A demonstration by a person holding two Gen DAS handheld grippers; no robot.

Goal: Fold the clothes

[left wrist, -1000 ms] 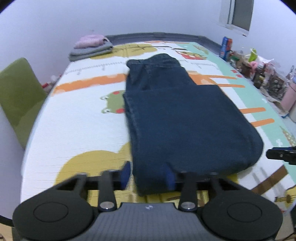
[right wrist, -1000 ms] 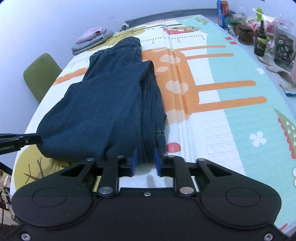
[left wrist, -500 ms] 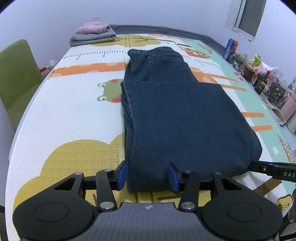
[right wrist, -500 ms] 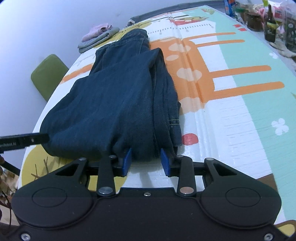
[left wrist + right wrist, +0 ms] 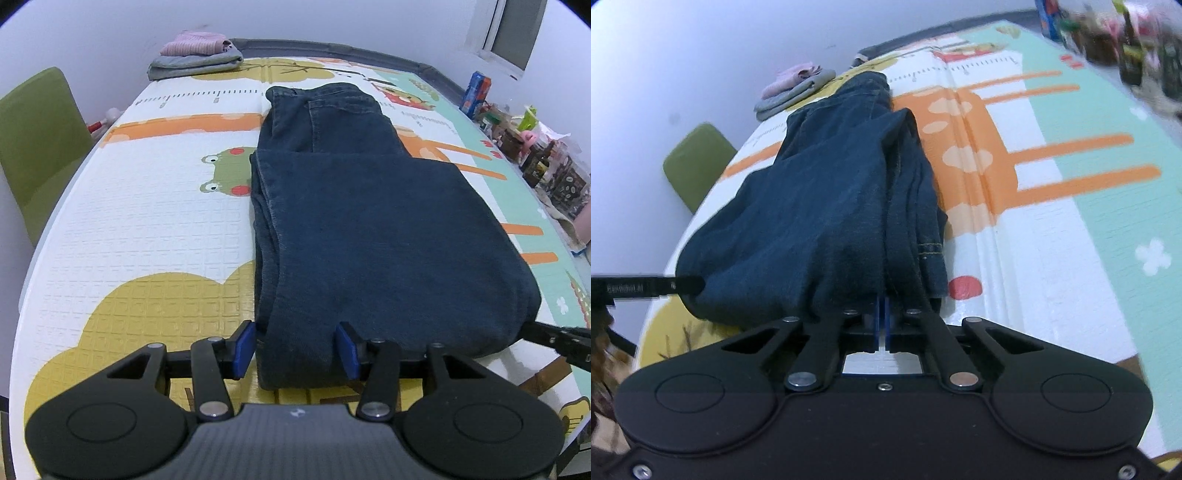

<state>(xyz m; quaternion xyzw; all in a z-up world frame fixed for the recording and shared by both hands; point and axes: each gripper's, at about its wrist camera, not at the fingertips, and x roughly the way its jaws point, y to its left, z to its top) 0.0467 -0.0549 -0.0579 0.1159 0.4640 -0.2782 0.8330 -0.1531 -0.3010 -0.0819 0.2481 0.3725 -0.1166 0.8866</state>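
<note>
Dark blue jeans (image 5: 369, 229) lie folded over on a cartoon play mat (image 5: 147, 229), waistband at the far end and the fold edge nearest me. My left gripper (image 5: 295, 347) is open, its blue pads (image 5: 243, 345) standing either side of the left corner of that near edge. In the right wrist view the jeans (image 5: 820, 221) bunch up over my right gripper (image 5: 883, 315), whose pads are pressed together on the near right corner of the denim. Each gripper shows in the other's view: the right gripper (image 5: 554, 336) and the left gripper (image 5: 646, 288).
A stack of folded grey and pink clothes (image 5: 195, 59) sits at the mat's far left corner. A green chair (image 5: 33, 147) stands off the left side. Bottles, jars and a carton (image 5: 535, 155) crowd the right edge.
My right gripper went from open around the near edge of the jeans to shut on it. The left gripper slid a little further onto the edge, still open.
</note>
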